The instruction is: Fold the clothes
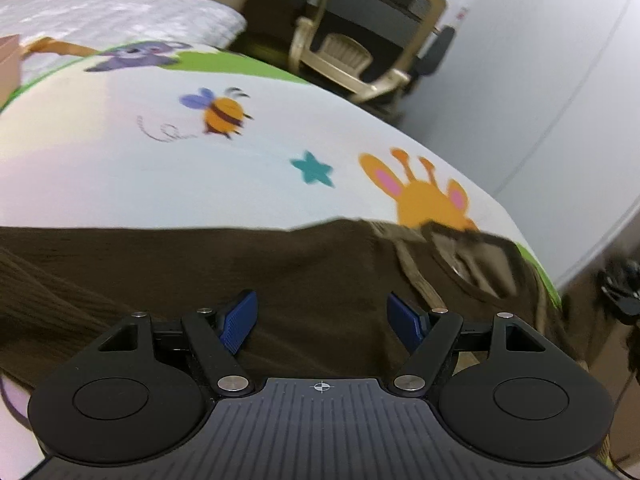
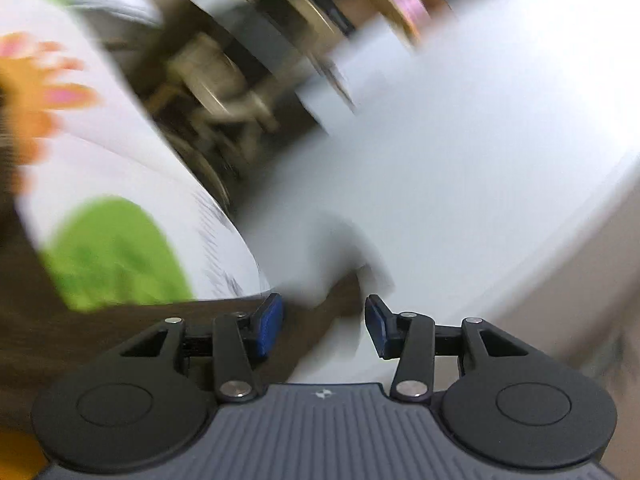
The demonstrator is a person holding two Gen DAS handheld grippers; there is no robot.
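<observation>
A dark brown garment [image 1: 200,272] lies spread across a white bed sheet [image 1: 160,168] printed with cartoon animals. Its neckline with a pale inner label [image 1: 472,268] points to the right. My left gripper [image 1: 322,318] is open and empty, just above the middle of the garment. My right gripper [image 2: 324,326] is open and empty at the bed's right edge, over the floor; this view is blurred by motion. A dark strip of the garment [image 2: 24,288] shows at the left of the right wrist view.
A beige office chair [image 1: 360,40] stands beyond the bed. A white wall or cabinet [image 1: 540,80] runs along the right. A white quilted pillow [image 1: 100,12] lies at the far left. Brown floor [image 2: 304,320] shows beside the bed.
</observation>
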